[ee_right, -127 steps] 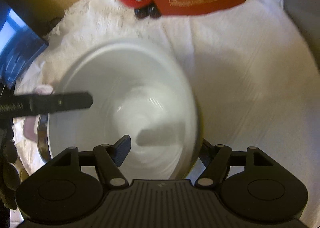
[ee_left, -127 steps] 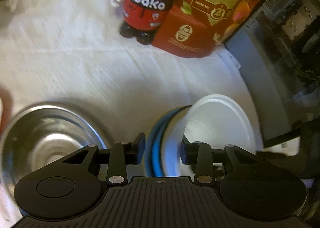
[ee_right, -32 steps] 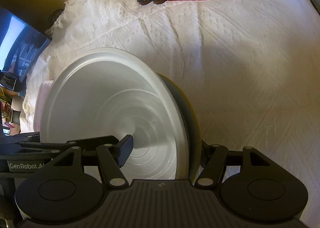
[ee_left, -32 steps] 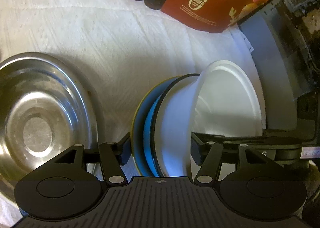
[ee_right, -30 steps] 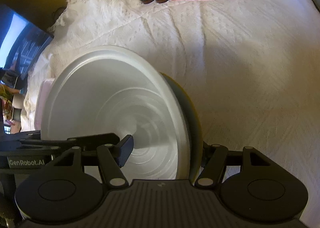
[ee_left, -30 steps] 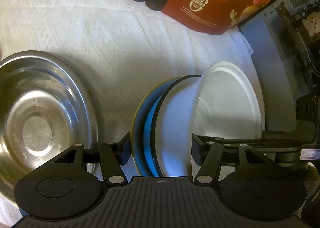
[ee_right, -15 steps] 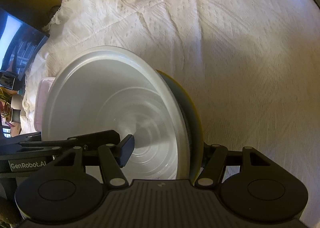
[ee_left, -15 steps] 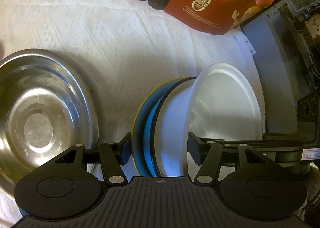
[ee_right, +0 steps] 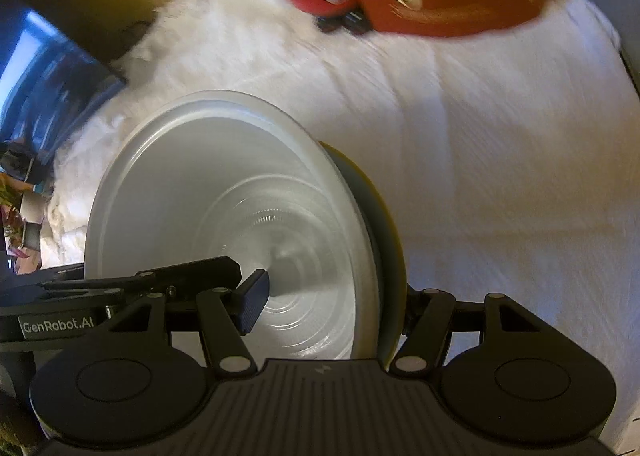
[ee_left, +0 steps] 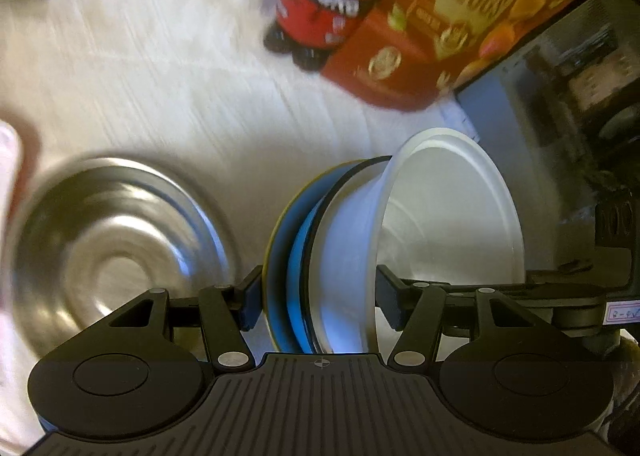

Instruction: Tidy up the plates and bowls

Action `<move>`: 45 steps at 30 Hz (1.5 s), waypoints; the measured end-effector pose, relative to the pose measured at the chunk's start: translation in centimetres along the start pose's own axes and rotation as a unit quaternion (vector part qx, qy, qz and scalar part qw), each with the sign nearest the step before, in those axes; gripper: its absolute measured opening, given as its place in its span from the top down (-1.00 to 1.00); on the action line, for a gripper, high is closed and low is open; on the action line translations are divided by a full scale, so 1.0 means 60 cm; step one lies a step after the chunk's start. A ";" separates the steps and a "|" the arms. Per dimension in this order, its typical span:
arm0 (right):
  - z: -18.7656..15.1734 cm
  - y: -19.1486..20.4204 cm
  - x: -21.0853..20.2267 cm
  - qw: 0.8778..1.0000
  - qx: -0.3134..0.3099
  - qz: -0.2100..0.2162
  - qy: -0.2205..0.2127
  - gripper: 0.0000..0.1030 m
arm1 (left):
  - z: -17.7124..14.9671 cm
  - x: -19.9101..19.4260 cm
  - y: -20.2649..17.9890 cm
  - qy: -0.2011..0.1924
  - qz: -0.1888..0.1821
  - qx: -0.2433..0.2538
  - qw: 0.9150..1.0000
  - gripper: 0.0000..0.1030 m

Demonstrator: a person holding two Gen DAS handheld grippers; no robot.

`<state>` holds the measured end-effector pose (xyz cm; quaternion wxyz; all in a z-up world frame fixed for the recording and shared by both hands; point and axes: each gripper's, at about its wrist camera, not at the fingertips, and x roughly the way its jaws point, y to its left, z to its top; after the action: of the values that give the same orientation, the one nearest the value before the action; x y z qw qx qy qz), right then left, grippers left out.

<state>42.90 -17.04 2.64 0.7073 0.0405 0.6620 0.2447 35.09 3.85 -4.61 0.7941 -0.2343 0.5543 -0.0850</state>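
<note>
A stack of dishes hangs tilted on edge between my two grippers: a yellow plate (ee_left: 274, 248), a blue plate (ee_left: 296, 256) and a white bowl (ee_left: 444, 211) on top. My left gripper (ee_left: 320, 302) is shut on one side of the stack, its pads pressing the yellow plate and the bowl's wall. From the opposite side my right gripper (ee_right: 328, 310) is shut on the same stack, one finger inside the white bowl (ee_right: 224, 191), the other behind the yellow plate (ee_right: 386, 228). A steel bowl (ee_left: 108, 252) rests on the white cloth to the left, blurred.
A red toy figure (ee_left: 320, 7) and a red snack bag (ee_left: 452, 27) stand at the back of the white cloth (ee_left: 160, 75). A dark cabinet (ee_left: 568, 67) borders the right side. A dark screen (ee_right: 48, 75) sits beyond the cloth's left edge.
Both grippers have risen together with the stack held between them. The cloth, steel bowl and red bag now look farther off and blurred. The grips have not altered.
</note>
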 end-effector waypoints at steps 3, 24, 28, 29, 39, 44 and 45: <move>0.011 0.061 -0.002 1.000 -0.022 0.016 -0.012 -0.28 | 0.013 -0.059 0.029 -0.018 0.000 0.008 1.000 -0.20; 0.040 0.211 0.192 0.997 -0.039 -0.032 0.066 -0.29 | 0.004 -0.085 0.253 0.005 0.027 -0.008 1.000 -0.03; 0.044 0.233 0.148 0.996 -0.069 -0.048 0.041 -0.29 | 0.018 -0.099 0.246 -0.010 0.048 0.012 0.999 0.02; 0.049 0.246 0.137 0.995 -0.084 -0.041 0.031 -0.30 | 0.022 -0.099 0.248 -0.009 0.048 0.010 0.999 0.02; -0.005 0.299 0.104 0.965 -0.204 -0.141 -0.084 -0.35 | 0.018 -0.137 0.263 -0.032 0.006 -0.023 0.999 0.32; -0.035 0.287 0.084 0.956 -0.185 -0.169 -0.153 -0.35 | 0.017 -0.147 0.248 -0.043 0.010 -0.024 0.999 0.32; -0.036 0.282 0.079 0.960 -0.162 -0.159 -0.163 -0.35 | 0.017 -0.145 0.247 -0.044 0.012 -0.027 0.999 0.32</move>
<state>35.93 -0.87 4.48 0.8324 -0.1411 0.4872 0.2232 30.92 20.54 -3.94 0.8119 -0.2527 0.5239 -0.0506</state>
